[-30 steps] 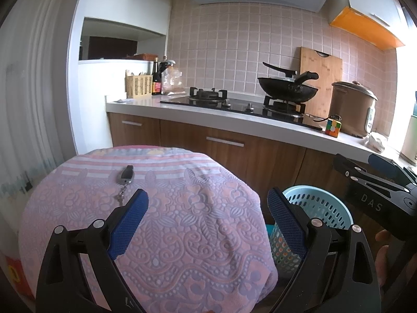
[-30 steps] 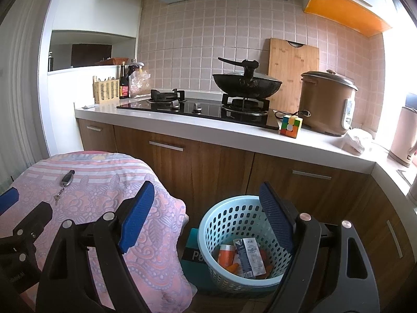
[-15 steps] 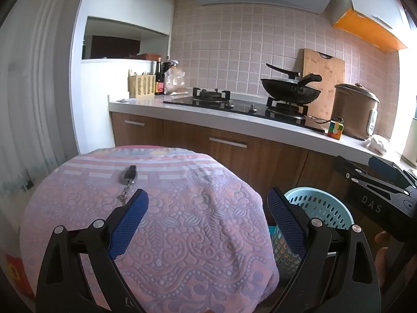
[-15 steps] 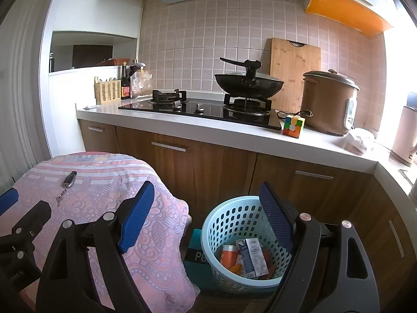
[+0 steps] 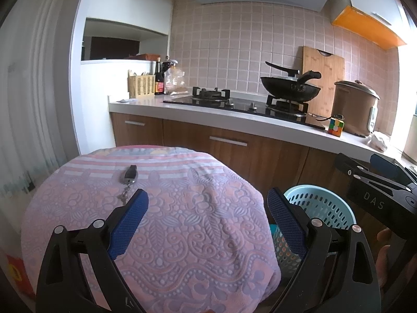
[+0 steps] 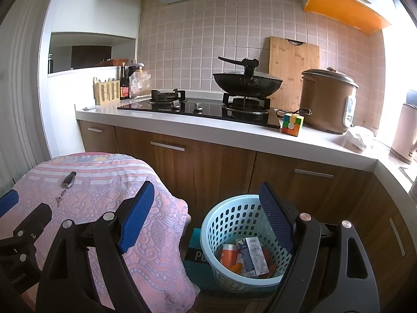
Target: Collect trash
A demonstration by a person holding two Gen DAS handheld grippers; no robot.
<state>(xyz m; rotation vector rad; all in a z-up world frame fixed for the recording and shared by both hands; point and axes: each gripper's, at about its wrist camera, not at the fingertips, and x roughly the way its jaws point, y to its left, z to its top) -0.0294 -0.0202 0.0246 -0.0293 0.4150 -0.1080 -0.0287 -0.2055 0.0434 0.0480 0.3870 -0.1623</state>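
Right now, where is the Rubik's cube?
The Rubik's cube sits on the white countertop, right of centre in the right wrist view, just left of the brown rice cooker and beside the stove's right burner.

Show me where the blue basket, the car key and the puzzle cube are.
blue basket (image 6: pixel 229 224), right wrist view, perforated wall.
car key (image 5: pixel 128 174), left wrist view, black fob.
puzzle cube (image 6: pixel 292 124), right wrist view, front face.

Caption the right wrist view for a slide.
Open right hand-held gripper above a blue basket holding a carton, beside a cloth-covered table.
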